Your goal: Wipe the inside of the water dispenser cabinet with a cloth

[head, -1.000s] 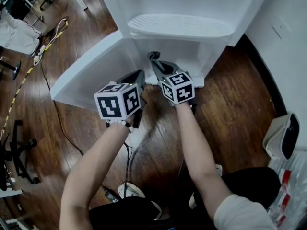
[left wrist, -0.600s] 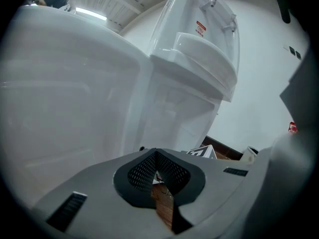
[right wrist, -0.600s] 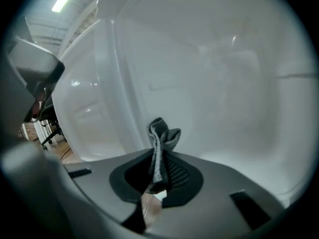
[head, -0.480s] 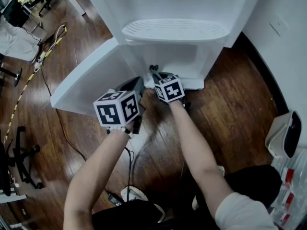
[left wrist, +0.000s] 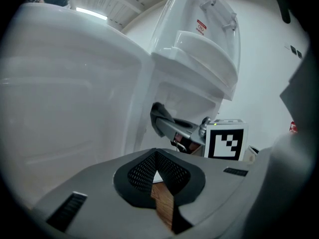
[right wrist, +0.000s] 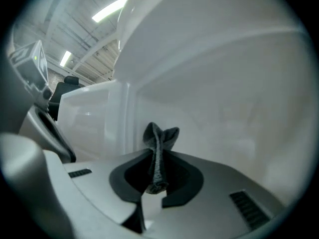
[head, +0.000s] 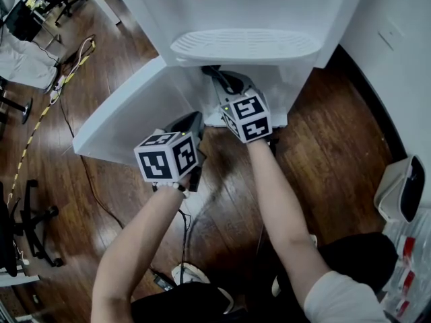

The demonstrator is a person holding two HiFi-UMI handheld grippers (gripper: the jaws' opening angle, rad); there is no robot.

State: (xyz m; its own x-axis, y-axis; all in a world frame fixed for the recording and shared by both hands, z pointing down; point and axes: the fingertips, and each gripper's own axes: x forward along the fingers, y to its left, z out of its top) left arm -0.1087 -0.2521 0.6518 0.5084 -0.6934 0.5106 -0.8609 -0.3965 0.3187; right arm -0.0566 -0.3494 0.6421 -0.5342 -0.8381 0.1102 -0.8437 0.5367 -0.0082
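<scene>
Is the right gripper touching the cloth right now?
Touching. The right gripper view shows the right gripper pinching the dark cloth between its jaws.

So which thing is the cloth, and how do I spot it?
Find the tall white water dispenser, then the open cabinet under its ribbed drip tray. The right gripper reaches in there, and the cloth is the small bunched piece pinched between its jaws. It is dark grey, while the cabinet walls around it are plain white.
</scene>
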